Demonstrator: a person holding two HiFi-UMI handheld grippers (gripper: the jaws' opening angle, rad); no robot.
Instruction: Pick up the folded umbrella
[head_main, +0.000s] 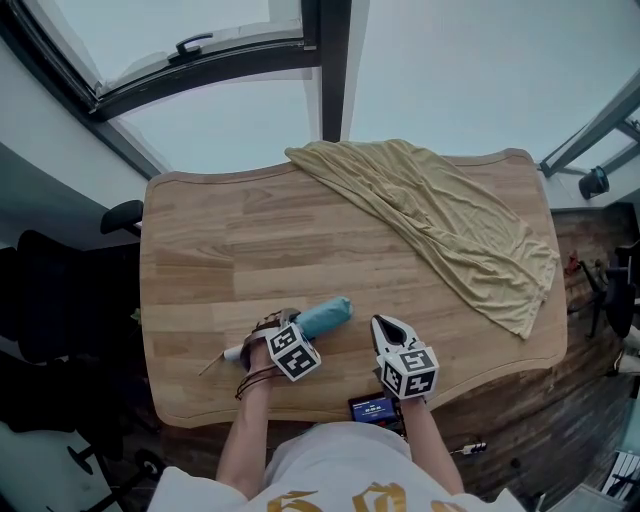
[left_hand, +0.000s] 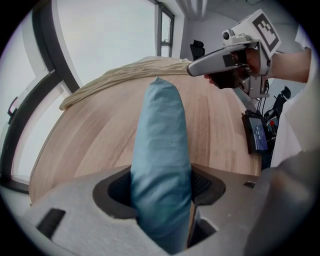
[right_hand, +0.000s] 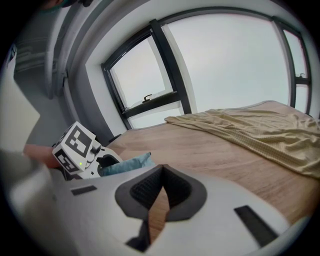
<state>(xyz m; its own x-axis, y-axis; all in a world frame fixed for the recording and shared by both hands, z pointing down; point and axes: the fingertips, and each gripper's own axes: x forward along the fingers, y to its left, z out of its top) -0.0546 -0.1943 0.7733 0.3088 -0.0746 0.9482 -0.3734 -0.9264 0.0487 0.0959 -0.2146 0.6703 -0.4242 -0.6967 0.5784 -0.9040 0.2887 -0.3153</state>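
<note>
A folded blue umbrella (head_main: 328, 314) lies on the wooden table (head_main: 220, 250) near its front edge, its white handle end (head_main: 232, 352) pointing left. My left gripper (head_main: 283, 325) points steeply down over it. In the left gripper view the umbrella (left_hand: 162, 125) fills the gap between the jaws and both pads touch its fabric. My right gripper (head_main: 385, 322) hovers just right of the umbrella, shut and empty, its fingertips meeting (right_hand: 161, 170). The right gripper view shows the umbrella tip (right_hand: 125, 164) beside the left gripper's marker cube (right_hand: 76, 148).
A crumpled beige cloth (head_main: 440, 215) covers the table's far right part. A dark phone-like device (head_main: 372, 408) lies at the front edge near my right hand. A black chair (head_main: 60, 300) stands left of the table. Windows run behind it.
</note>
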